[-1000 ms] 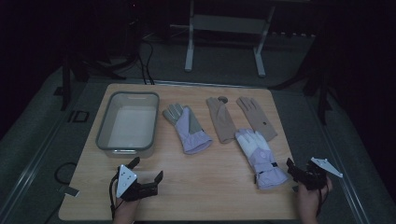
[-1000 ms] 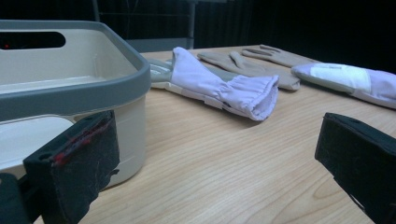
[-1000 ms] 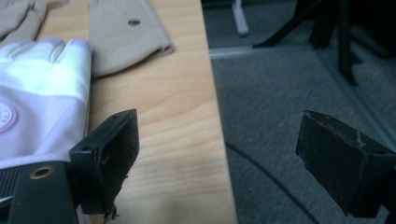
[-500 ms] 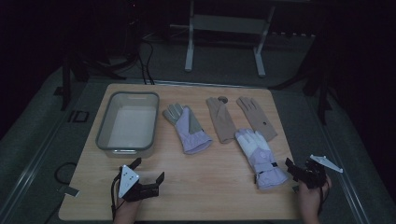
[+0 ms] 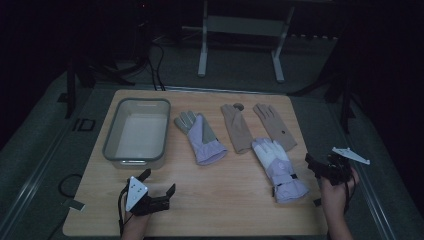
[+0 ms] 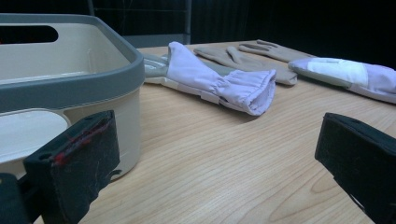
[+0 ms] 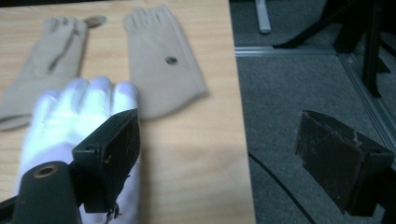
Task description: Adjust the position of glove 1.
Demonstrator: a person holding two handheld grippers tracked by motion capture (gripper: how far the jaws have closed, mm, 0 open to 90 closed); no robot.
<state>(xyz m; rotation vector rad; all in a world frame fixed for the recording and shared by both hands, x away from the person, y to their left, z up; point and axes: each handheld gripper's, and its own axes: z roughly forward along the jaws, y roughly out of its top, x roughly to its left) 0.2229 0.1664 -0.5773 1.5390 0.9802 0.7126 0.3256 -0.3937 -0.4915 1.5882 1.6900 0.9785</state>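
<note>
Right gripper (image 5: pixel 320 167): jaws wide apart, empty, beside the white-and-lilac ski glove (image 5: pixel 278 167) at the table's right edge | Left gripper (image 5: pixel 156 186): spread, empty, near the bin (image 5: pixel 111 137) | Advice: swing inward, centre over cuff, pinch fabric low.

Dim lab or studio, wooden table (image 5: pixel 225 200), metal stand legs (image 5: pixel 202 55), floor cables (image 5: pixel 155 55)
</note>
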